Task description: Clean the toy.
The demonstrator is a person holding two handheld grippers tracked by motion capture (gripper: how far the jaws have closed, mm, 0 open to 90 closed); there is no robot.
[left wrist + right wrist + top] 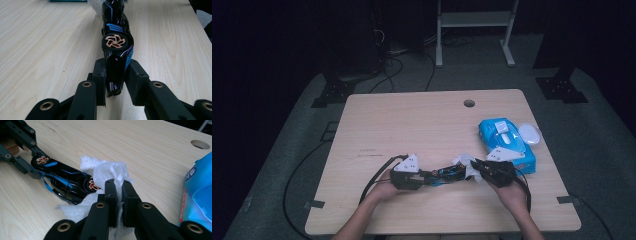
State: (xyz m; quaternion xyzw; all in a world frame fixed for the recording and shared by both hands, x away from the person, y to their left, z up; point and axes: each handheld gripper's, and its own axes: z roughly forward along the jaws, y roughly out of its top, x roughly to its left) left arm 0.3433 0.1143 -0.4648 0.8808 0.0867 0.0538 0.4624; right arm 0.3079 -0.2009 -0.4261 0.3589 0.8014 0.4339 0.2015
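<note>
A glossy black and blue toy car (446, 174) with copper-coloured wheels lies on its side low over the wooden table (412, 120). My left gripper (428, 177) is shut on one end of it. In the left gripper view the jaws (116, 72) pinch the car's body (116, 42) just below a wheel. My right gripper (475, 166) is shut on a crumpled white wipe (464, 161). In the right gripper view the wipe (107, 171) is clamped between the jaws (119, 187) and rests against the far end of the car (65, 182).
A blue pack of wipes (507, 142) lies to the right of the grippers, and a white oval object (530, 134) sits beside it near the table's right edge. A round cable hole (469, 103) sits near the far edge. A white rack stands on the floor behind the table.
</note>
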